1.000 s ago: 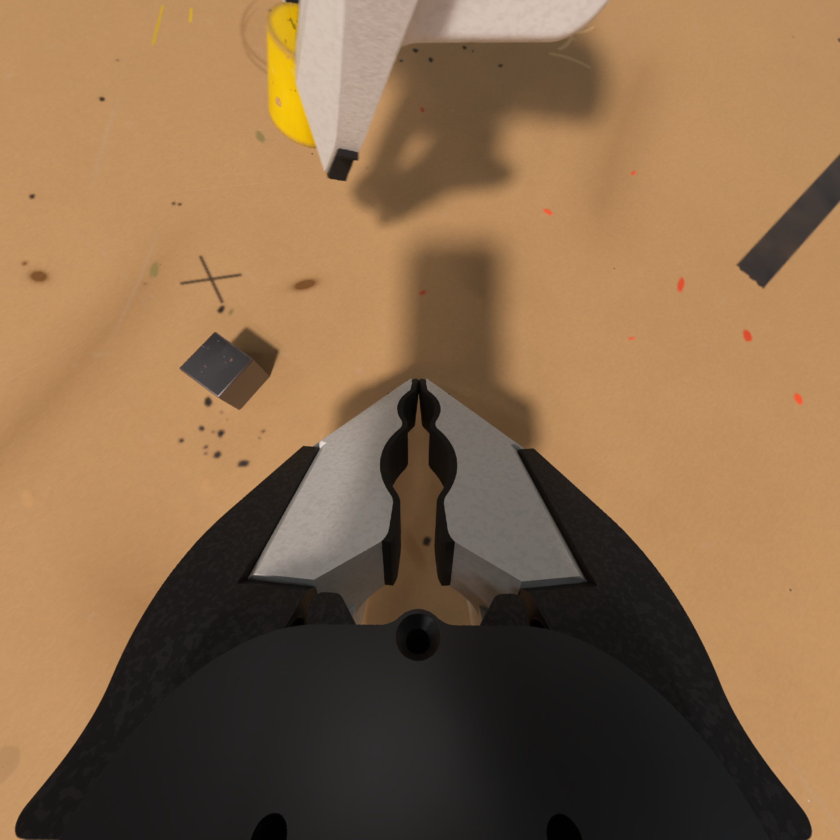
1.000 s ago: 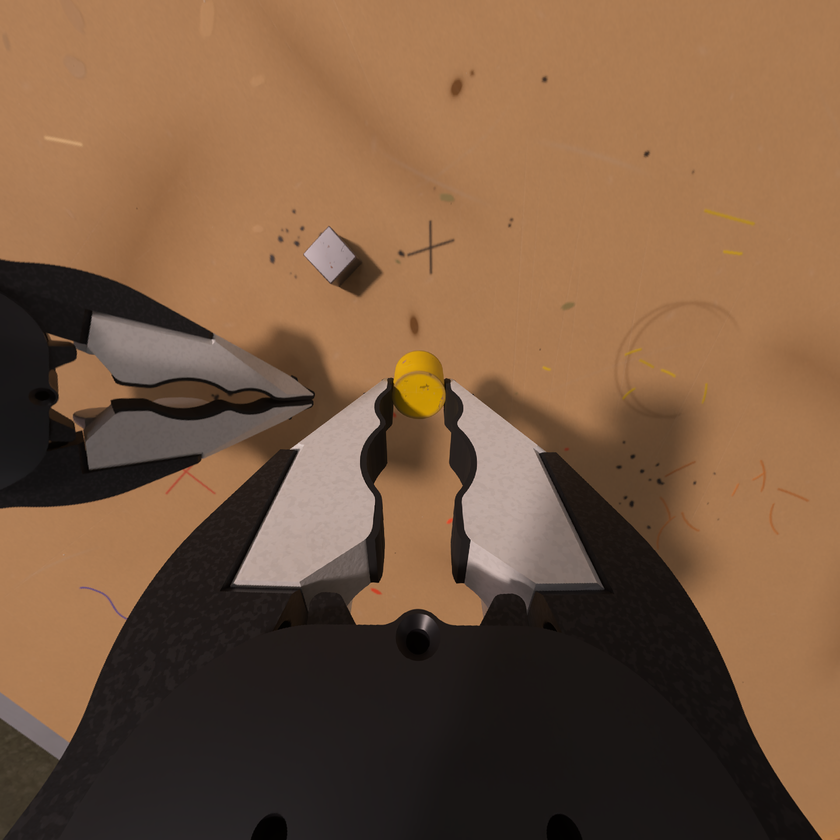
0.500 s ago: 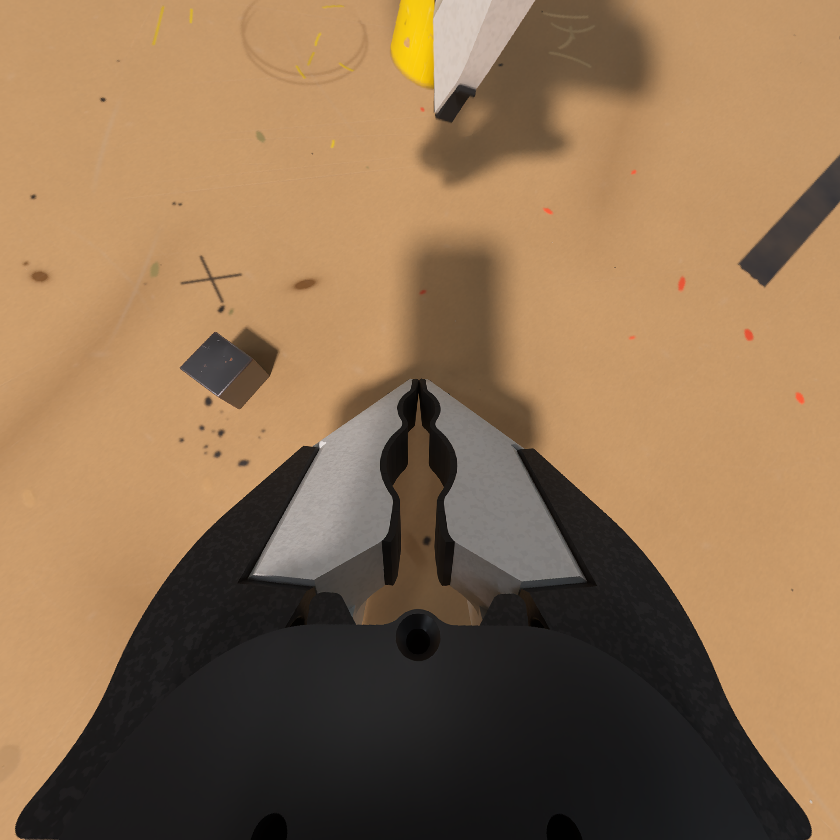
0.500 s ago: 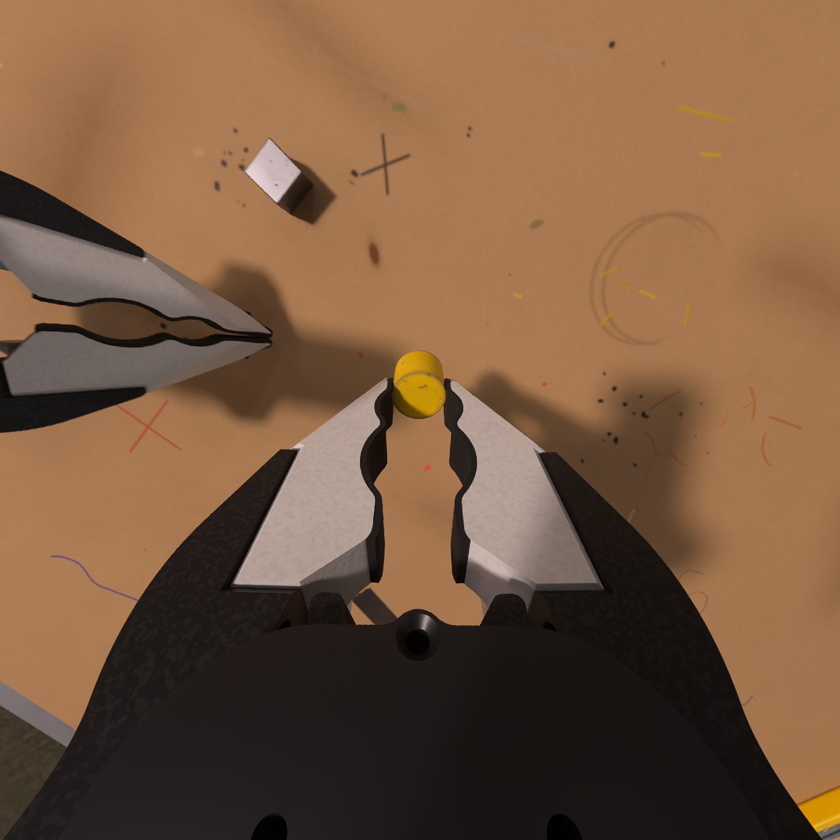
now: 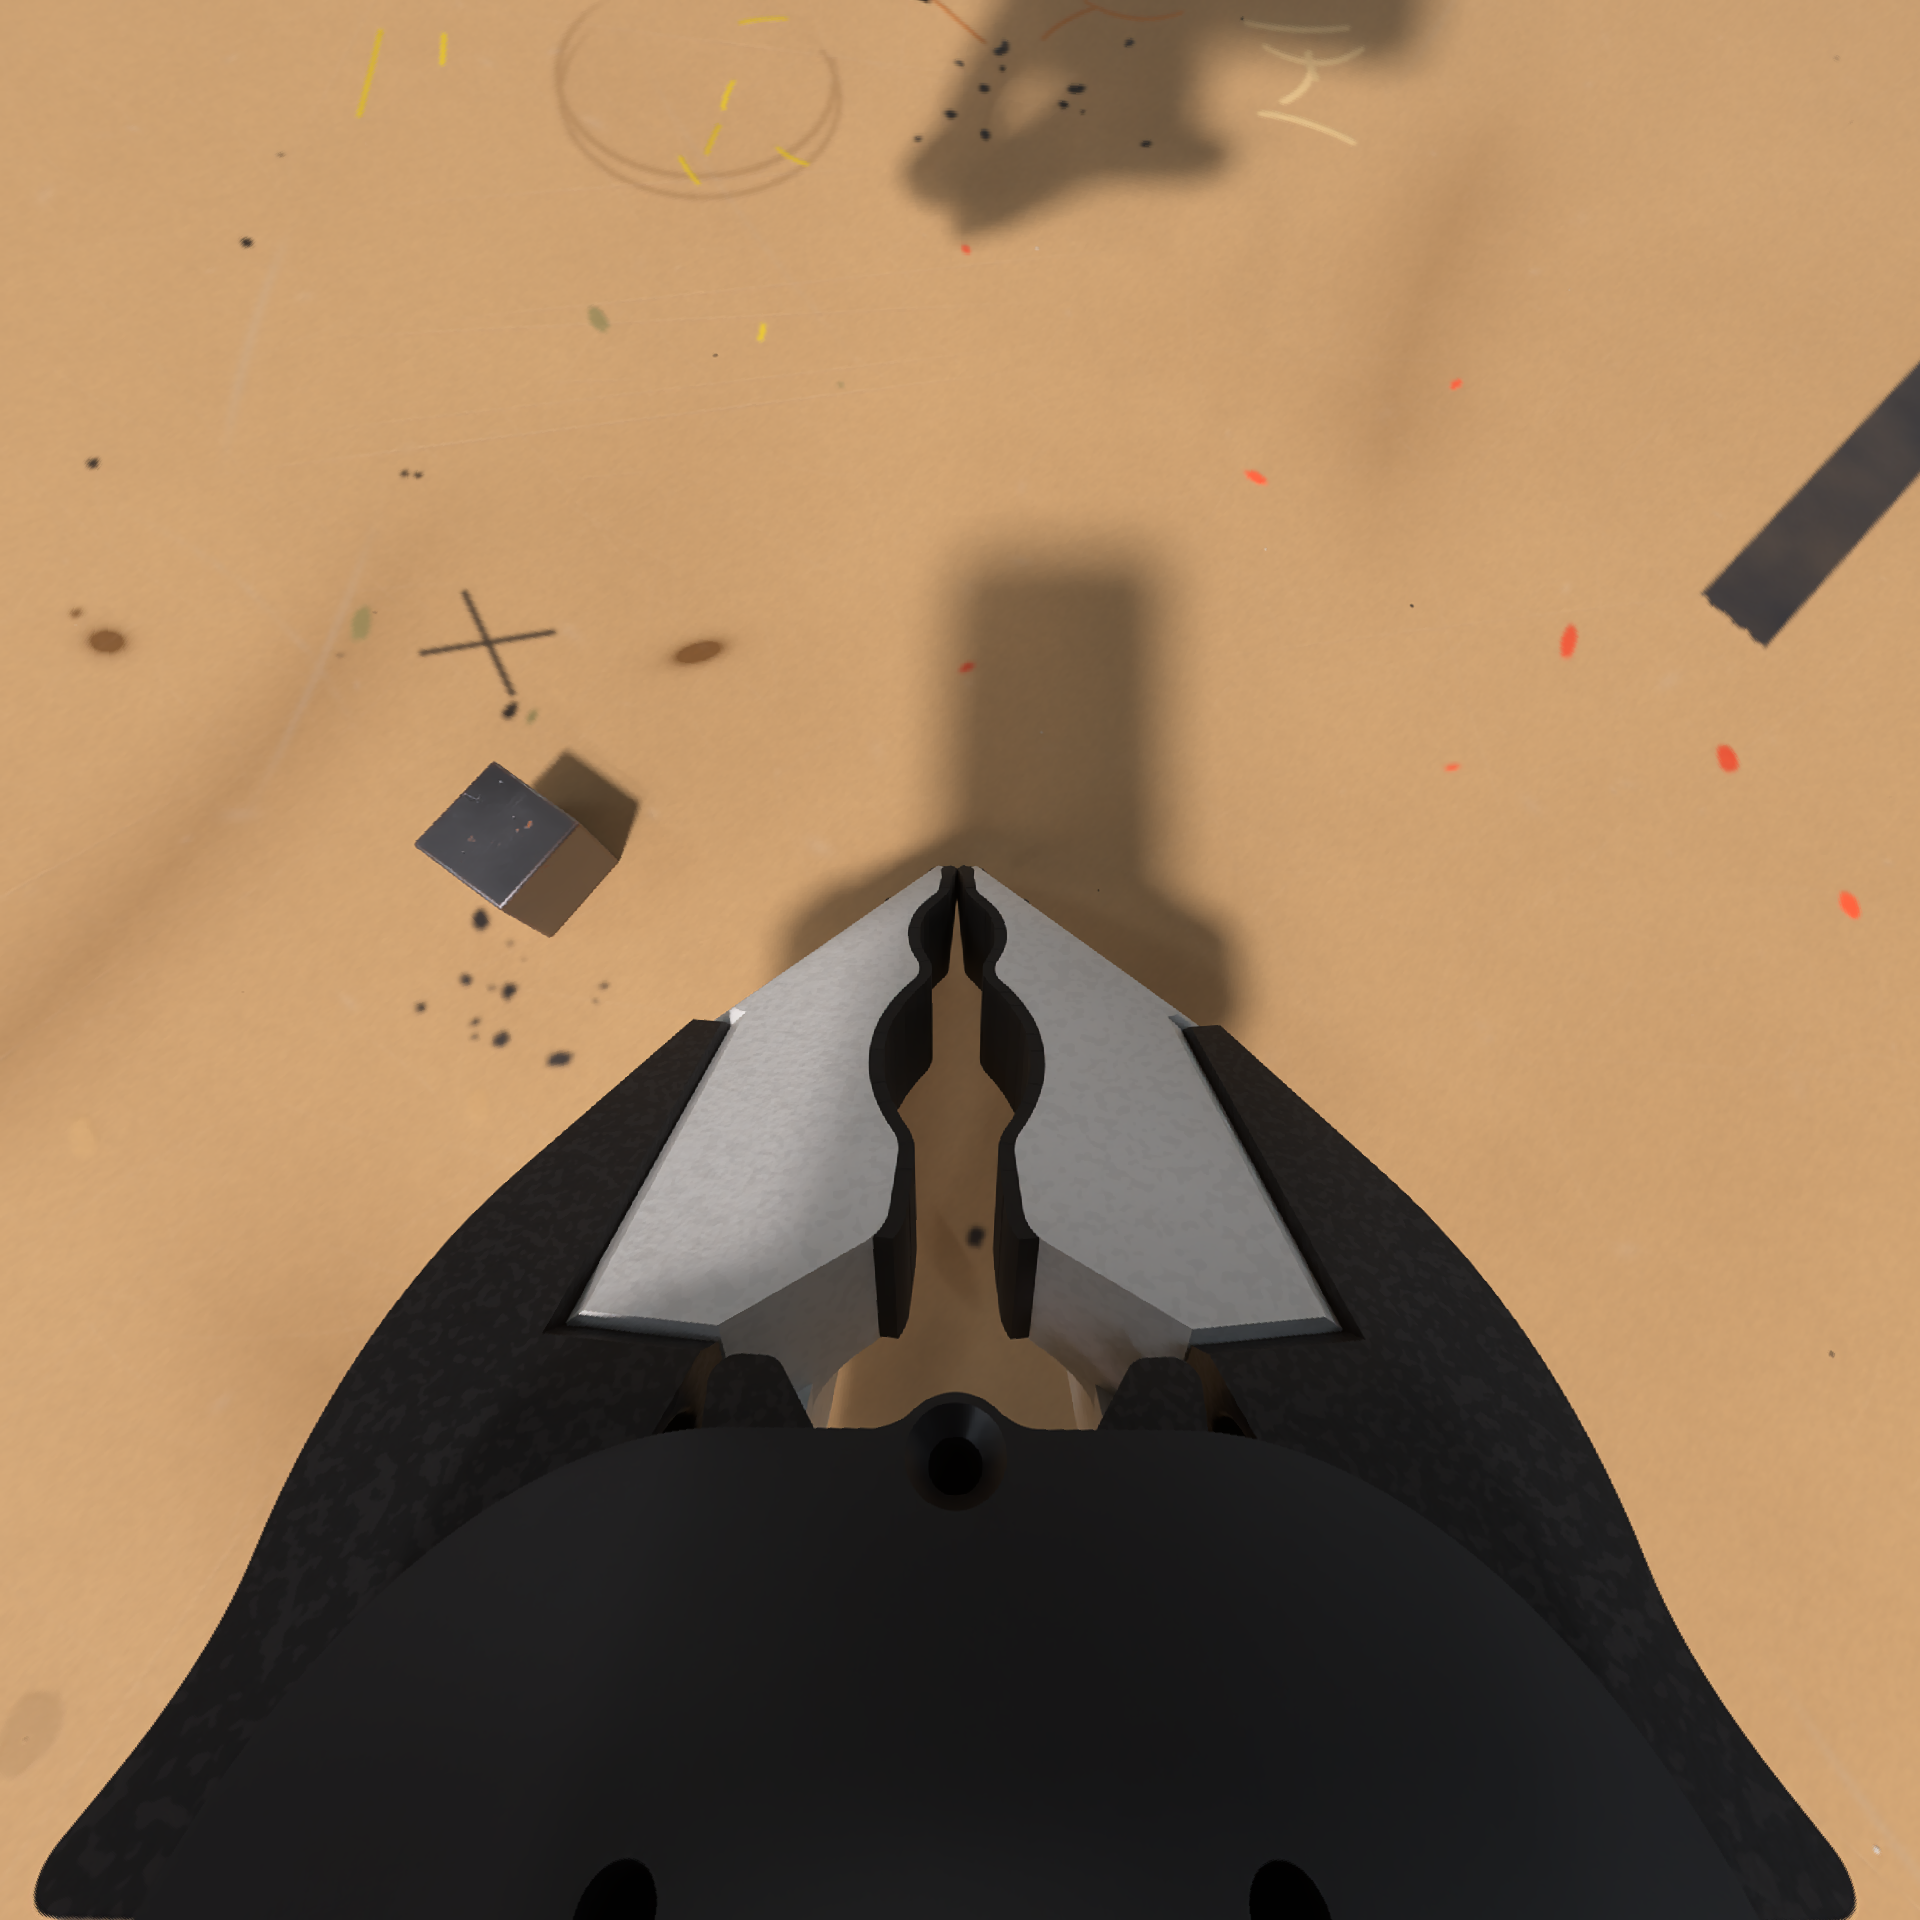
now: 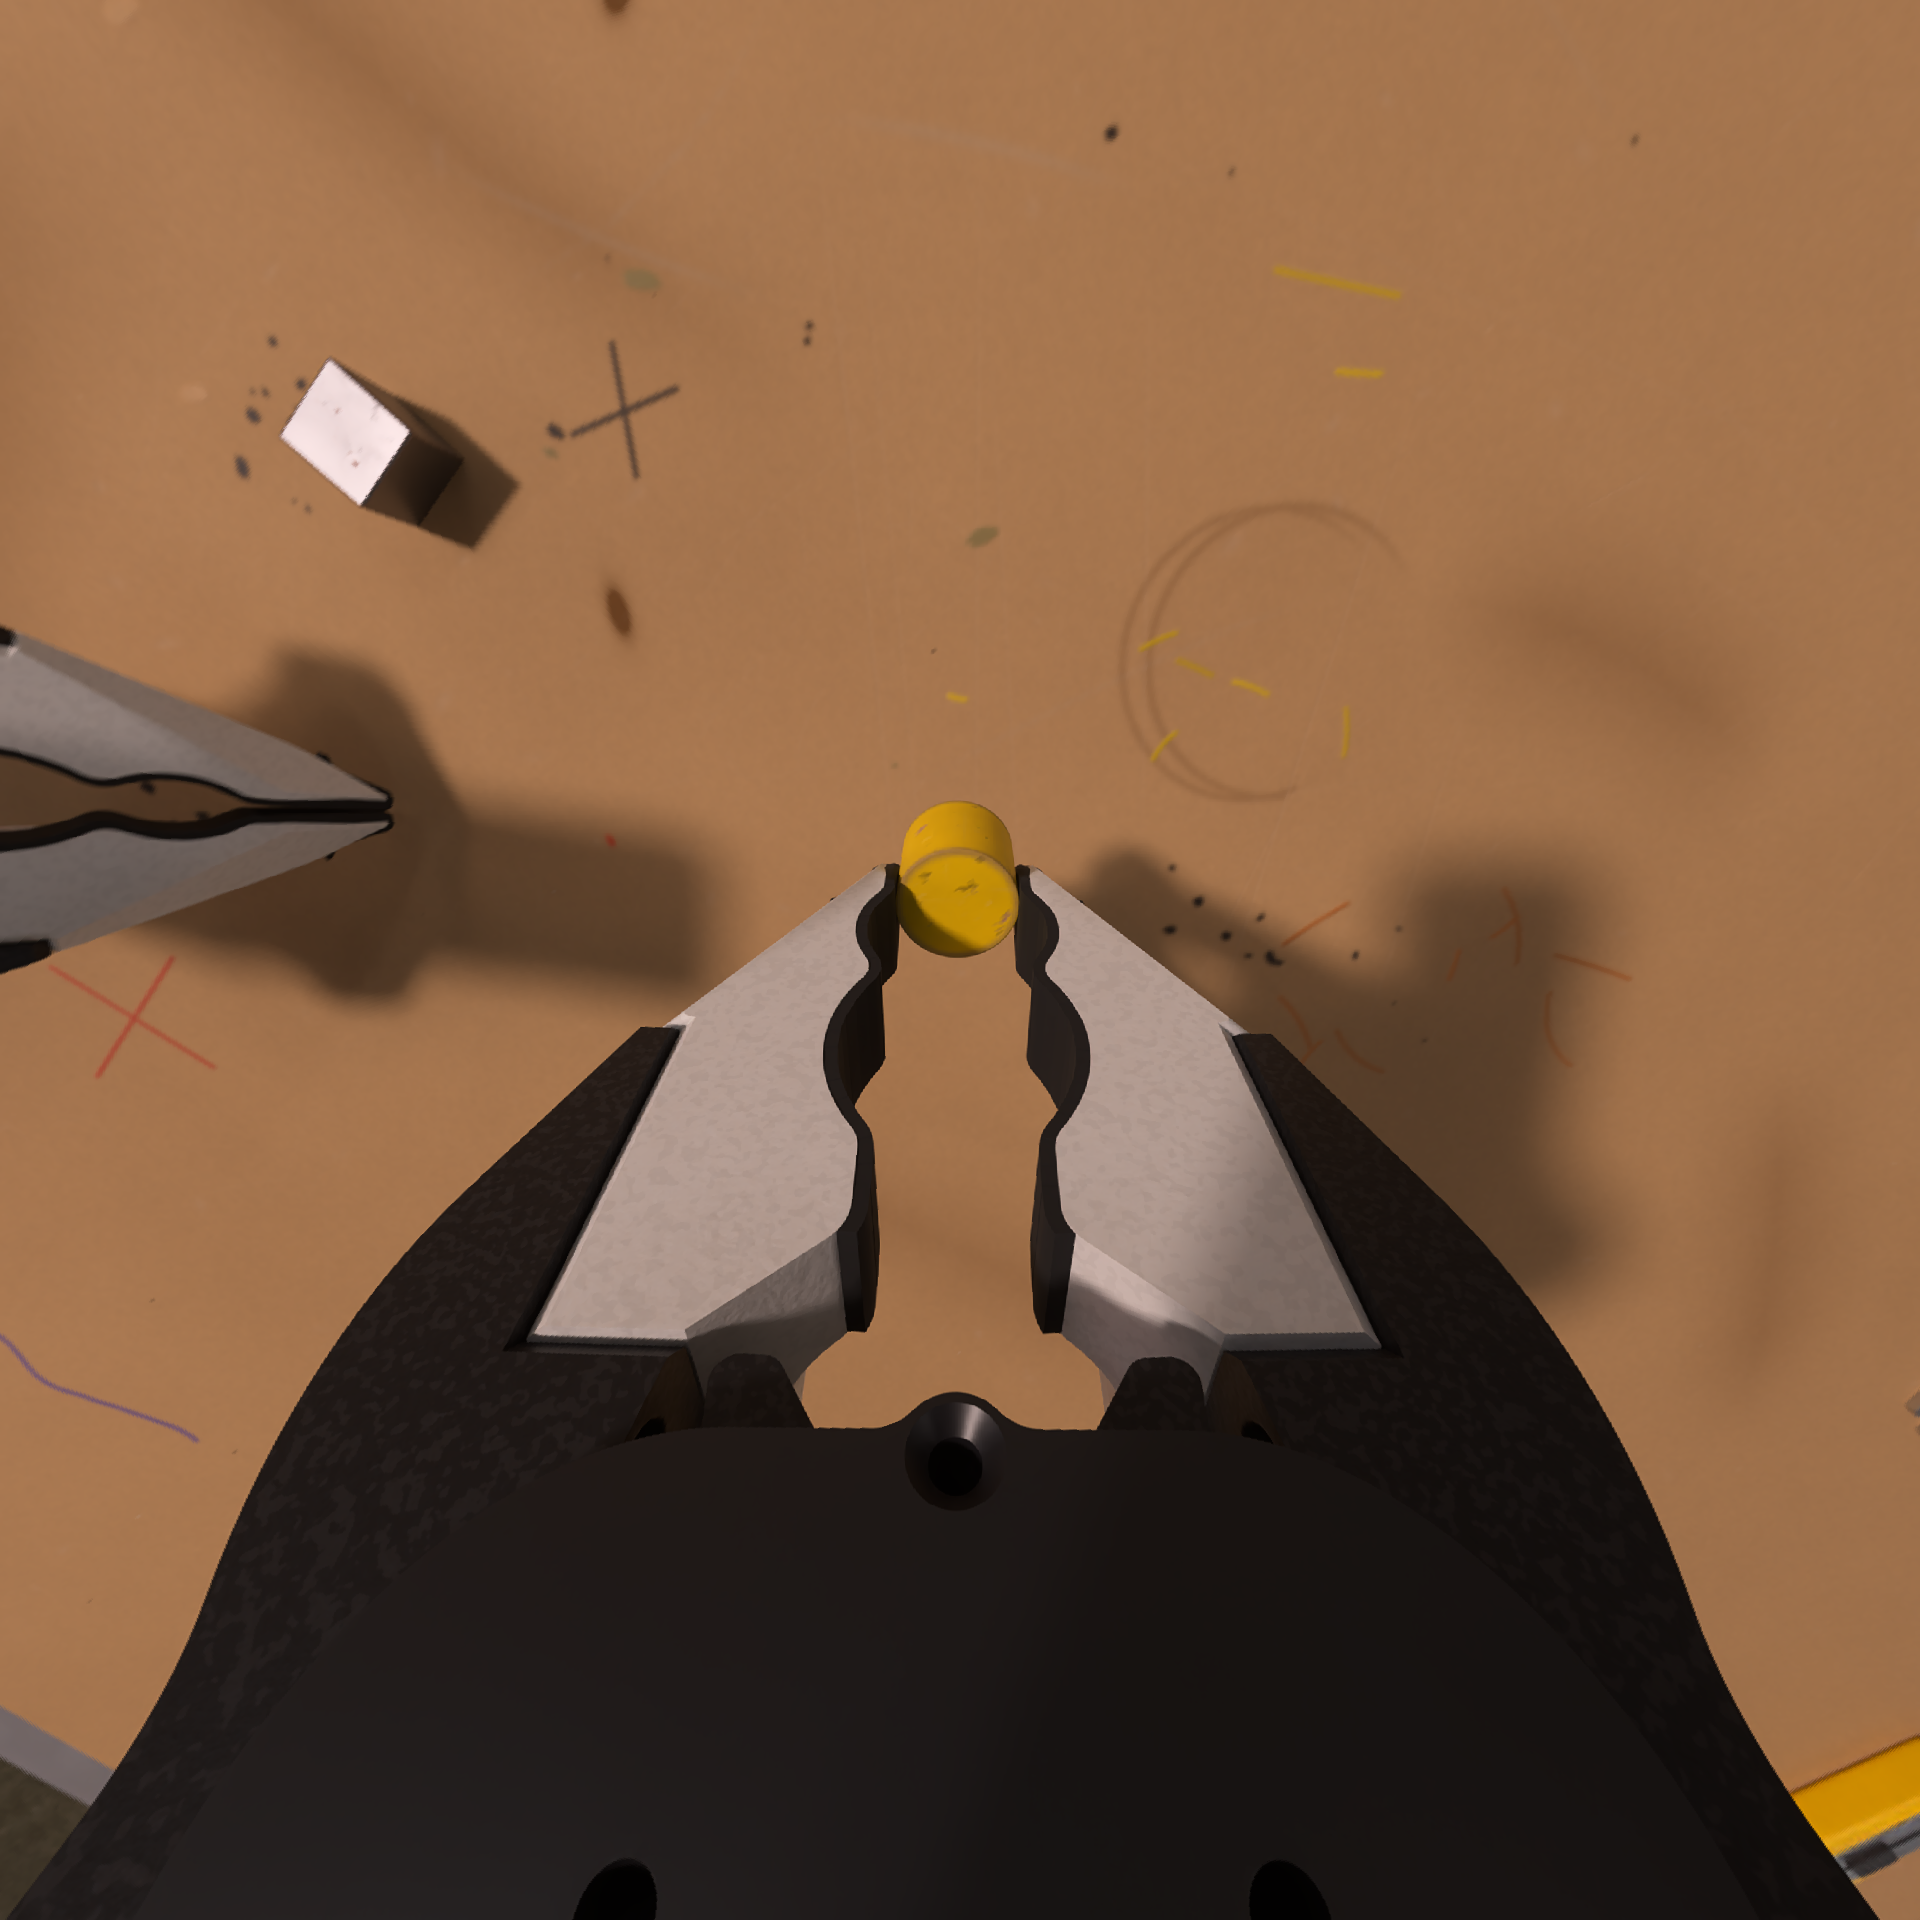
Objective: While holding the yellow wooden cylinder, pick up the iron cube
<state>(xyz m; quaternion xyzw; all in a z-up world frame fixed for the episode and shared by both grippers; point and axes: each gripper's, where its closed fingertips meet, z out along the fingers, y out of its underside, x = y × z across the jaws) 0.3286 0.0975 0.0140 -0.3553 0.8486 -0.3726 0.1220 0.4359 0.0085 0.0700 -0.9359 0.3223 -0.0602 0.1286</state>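
My right gripper [image 6: 956, 883] is shut on the yellow wooden cylinder [image 6: 954, 891] and holds it between its fingertips above the brown table. The iron cube [image 5: 509, 844] rests on the table, ahead and to the left of my left gripper [image 5: 956, 878], which is shut and empty. The cube also shows in the right wrist view [image 6: 369, 449] at the upper left. My left gripper shows there too [image 6: 384, 812], at the left edge, with the cube beyond its tips. The right gripper is out of the left wrist view; only its shadow shows at the top.
A dark tape strip [image 5: 1818, 520] lies on the table [image 5: 1351, 727] at the right. Pen crosses [image 5: 486, 642], a ring mark [image 6: 1247, 655] and paint specks dot the surface. A yellow object [image 6: 1860, 1797] and a table edge [image 6: 42, 1756] show at the bottom corners of the right wrist view.
My right gripper has carried the yellow cylinder up and away, out of the left wrist view. My left gripper and the cube have not moved.
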